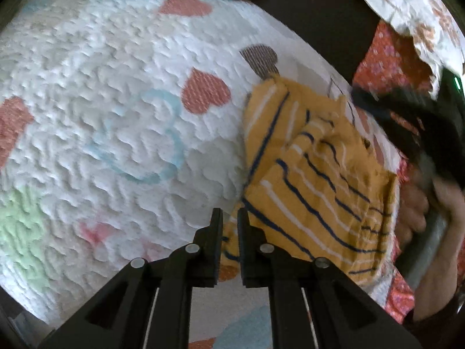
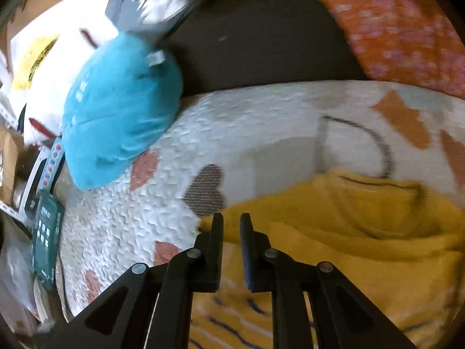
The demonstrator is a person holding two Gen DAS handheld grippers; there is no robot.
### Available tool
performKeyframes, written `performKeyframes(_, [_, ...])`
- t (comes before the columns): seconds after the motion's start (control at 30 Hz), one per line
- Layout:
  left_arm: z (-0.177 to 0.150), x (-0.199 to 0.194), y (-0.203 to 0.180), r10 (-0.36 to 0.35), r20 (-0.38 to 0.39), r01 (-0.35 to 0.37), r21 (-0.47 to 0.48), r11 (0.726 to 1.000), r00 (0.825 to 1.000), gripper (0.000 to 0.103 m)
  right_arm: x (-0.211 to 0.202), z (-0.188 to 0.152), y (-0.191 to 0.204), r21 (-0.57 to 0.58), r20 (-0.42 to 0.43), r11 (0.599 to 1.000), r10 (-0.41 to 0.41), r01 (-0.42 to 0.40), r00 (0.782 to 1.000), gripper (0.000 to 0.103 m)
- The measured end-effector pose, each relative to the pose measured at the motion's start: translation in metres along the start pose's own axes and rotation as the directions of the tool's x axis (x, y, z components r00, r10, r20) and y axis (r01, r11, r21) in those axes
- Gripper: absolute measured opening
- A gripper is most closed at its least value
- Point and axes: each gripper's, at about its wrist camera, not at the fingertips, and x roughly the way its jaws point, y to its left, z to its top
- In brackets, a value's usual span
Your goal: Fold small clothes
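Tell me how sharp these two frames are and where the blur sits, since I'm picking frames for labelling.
Left wrist view: the quilt texture is crisp, but the yellow striped garment and the hand at the right edge are motion-smeared. Right wrist view: softer overall; the garment and the turquoise cloth are blurred, and only the right gripper is sharp. Both views bend towards the edges with fisheye distortion.

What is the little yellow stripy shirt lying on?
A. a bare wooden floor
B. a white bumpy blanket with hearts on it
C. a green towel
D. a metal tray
B: the yellow striped shirt lies on the white quilted blanket printed with hearts, and both views show that bumpy white fabric around it.
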Motion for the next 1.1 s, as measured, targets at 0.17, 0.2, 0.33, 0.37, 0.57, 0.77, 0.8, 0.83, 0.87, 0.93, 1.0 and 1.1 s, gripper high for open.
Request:
performKeyframes(0.17, [0.001,-0.009,-0.005,0.044,0.052,-0.045,0.024,0.999,0.998,0.008,-0.008,-0.019,-0.017,-0.047,-0.065,0.998,-0.052,0.049,0.997,0.013])
performKeyframes(0.2, [0.000,-0.009,-0.006,0.041,0.052,-0.042,0.032,0.999,0.998,0.008,-0.001,-0.023,-0.013,-0.059,-0.079,0.996,-0.068,0.063,0.995,0.013])
performKeyframes(0.33, [-0.002,-0.003,-0.020,0.019,0.048,-0.022,0.070,0.997,0.999,0.008,0.050,-0.028,0.008,-0.083,-0.146,0.991,-0.119,0.108,0.982,0.015])
performKeyframes(0.37, [-0.002,-0.001,-0.024,0.013,0.049,-0.016,0.076,0.997,0.999,0.008,0.058,-0.027,0.014,-0.087,-0.150,0.991,-0.111,0.099,0.982,0.015])
performKeyframes(0.57, [-0.001,0.006,-0.034,0.009,0.051,-0.015,0.108,0.994,0.999,0.010,0.050,-0.028,0.053,-0.152,-0.133,0.984,0.077,-0.097,0.988,0.016])
performKeyframes(0.77, [-0.003,0.004,-0.044,-0.025,0.076,0.014,0.141,0.990,0.997,0.020,-0.034,-0.040,-0.030,-0.103,0.002,0.994,-0.039,0.039,0.999,0.040])
performKeyframes(0.8, [-0.003,0.005,-0.047,-0.027,0.079,0.015,0.152,0.988,0.997,0.022,-0.052,-0.045,-0.055,-0.077,0.034,0.992,-0.096,0.098,0.995,0.045])
performKeyframes(0.83, [-0.002,0.007,-0.050,-0.024,0.077,0.011,0.158,0.987,0.997,0.025,-0.068,-0.049,-0.075,-0.059,0.057,0.987,-0.145,0.148,0.988,0.053])
performKeyframes(0.87, [0.000,0.012,-0.052,-0.013,0.069,0.001,0.161,0.987,0.998,0.026,-0.086,-0.058,-0.104,-0.038,0.073,0.975,-0.217,0.220,0.973,0.056])
performKeyframes(0.93, [0.002,0.023,-0.054,0.027,0.043,-0.034,0.163,0.986,0.999,0.026,-0.105,-0.072,-0.142,-0.020,0.047,0.953,-0.303,0.304,0.952,0.056])
performKeyframes(1.0, [0.002,0.035,-0.053,0.060,0.012,-0.061,0.156,0.986,0.998,0.026,-0.111,-0.083,-0.164,-0.022,0.014,0.938,-0.346,0.346,0.938,0.056])
performKeyframes(1.1, [0.000,0.050,-0.051,0.081,-0.023,-0.077,0.140,0.987,0.996,0.026,-0.109,-0.099,-0.180,-0.080,0.006,0.912,-0.404,0.403,0.915,0.056])
